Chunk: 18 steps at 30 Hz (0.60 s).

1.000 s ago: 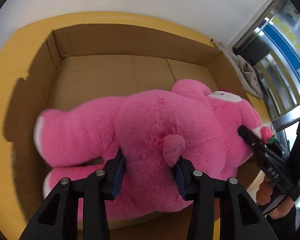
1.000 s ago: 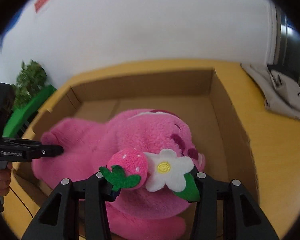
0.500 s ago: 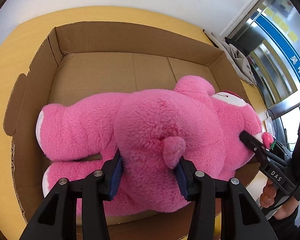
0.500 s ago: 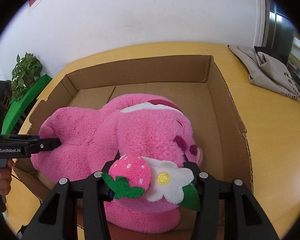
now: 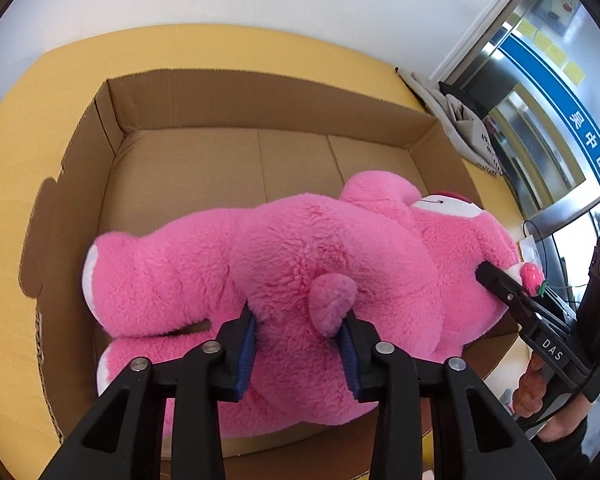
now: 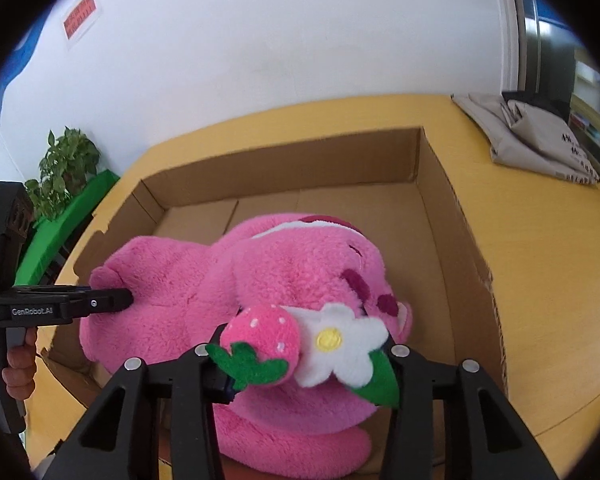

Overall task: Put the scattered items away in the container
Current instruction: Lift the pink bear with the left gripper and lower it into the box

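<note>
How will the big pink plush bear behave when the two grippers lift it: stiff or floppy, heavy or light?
The pink plush bear is probably soft and floppy: its fur bulges around the left gripper. Its legs would likely sag, being unsupported. It seems light for its bulk, since the right gripper holds its head end by a mere pinch.

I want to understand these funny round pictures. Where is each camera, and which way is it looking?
Left wrist: sits on the left gripper, looking along its fingers at the pink bear, gripped at the rump over the cardboard box; the right gripper and its hand show at right.
Right wrist: sits on the right gripper, looking at the bear's head with strawberry and flower; the left gripper shows at left.
Shared: bear, box, yellow table, grey bag.
</note>
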Each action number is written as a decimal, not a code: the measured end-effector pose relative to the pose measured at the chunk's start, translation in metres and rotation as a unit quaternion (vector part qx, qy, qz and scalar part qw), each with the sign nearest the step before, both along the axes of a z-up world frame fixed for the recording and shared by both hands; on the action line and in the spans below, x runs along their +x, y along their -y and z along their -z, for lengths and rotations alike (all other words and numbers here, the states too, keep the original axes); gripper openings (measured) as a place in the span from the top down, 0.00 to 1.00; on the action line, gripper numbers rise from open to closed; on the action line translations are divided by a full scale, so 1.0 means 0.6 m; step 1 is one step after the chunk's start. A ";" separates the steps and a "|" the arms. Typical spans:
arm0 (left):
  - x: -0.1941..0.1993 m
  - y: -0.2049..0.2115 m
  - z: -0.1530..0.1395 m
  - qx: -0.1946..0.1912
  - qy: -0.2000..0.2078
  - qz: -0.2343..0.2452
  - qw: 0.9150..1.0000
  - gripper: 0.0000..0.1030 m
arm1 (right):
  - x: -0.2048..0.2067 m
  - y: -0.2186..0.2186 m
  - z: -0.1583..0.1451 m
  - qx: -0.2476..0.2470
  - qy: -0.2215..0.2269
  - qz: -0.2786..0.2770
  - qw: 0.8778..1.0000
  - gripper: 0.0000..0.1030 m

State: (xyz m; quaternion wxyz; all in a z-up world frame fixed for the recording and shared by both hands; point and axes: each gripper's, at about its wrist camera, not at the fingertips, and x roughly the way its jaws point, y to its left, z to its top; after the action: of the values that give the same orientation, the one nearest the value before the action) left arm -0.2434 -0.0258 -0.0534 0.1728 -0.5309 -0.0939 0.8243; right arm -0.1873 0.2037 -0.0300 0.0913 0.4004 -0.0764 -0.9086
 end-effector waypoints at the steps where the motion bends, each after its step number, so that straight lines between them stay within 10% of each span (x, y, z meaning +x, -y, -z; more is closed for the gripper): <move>1: -0.007 -0.002 -0.004 0.004 -0.003 -0.001 1.000 0.65 | -0.003 0.001 -0.009 0.001 -0.008 0.000 1.000 0.58; 9: -0.106 -0.016 -0.070 0.014 -0.059 -0.012 0.998 0.68 | -0.095 -0.017 -0.078 -0.015 -0.072 0.025 0.997 0.58; 18: -0.193 -0.039 0.019 -0.027 -0.035 -0.016 0.999 0.61 | -0.190 -0.051 0.030 -0.017 -0.006 0.062 0.998 0.57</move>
State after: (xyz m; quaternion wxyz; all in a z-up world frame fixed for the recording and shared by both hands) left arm -0.3591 -0.0025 -0.0647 0.1482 -0.5051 -0.0737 0.8470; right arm -0.3014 0.2346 -0.0482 0.0422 0.3879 -0.1157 -0.9135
